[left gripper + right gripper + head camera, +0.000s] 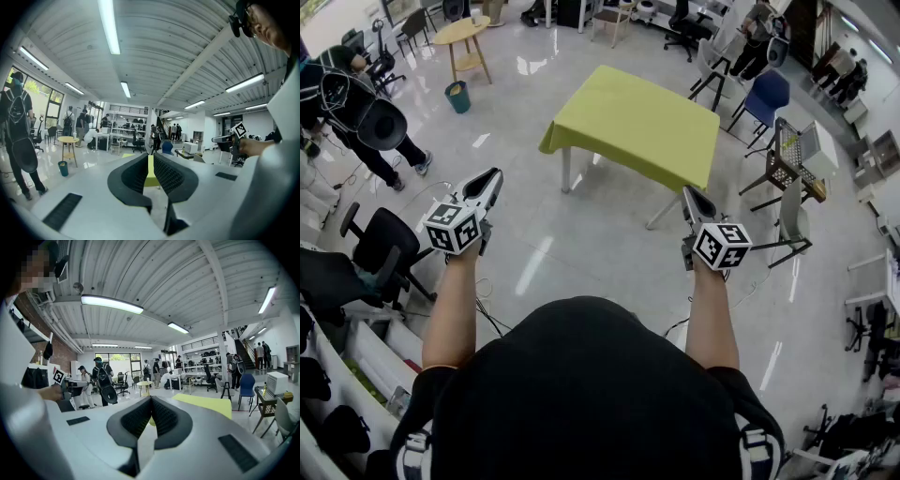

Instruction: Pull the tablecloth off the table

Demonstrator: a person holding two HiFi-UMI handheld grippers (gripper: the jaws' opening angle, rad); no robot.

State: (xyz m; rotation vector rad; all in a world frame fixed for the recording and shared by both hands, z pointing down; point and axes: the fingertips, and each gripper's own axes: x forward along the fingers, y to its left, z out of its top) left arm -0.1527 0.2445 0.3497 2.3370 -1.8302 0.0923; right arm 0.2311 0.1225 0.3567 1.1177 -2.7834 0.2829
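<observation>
1. Nothing of the pull is done yet, as I read it: the yellow-green fabric tablecloth (pixel 637 122) lies spread flat over the whole square white-legged surface (pixel 566 171), its edges hanging down on the near sides.
2. My left tongs (pixel 491 180) are barely parted, a thin slit between the ribbed pads. Nothing sits in it; only the distant cloth shows through.
3. My right tongs (pixel 690 195) are clenched, pad against pad, holding nothing.
4. Both pairs are held out nearly level over the glossy grey floor (pixel 581 248), well short of the cloth and touching nothing.
5. Left to do, in my judgement: walk up to the near edge, spread both tongs, pinch the hanging hem at two places, then draw the cloth clear.
</observation>
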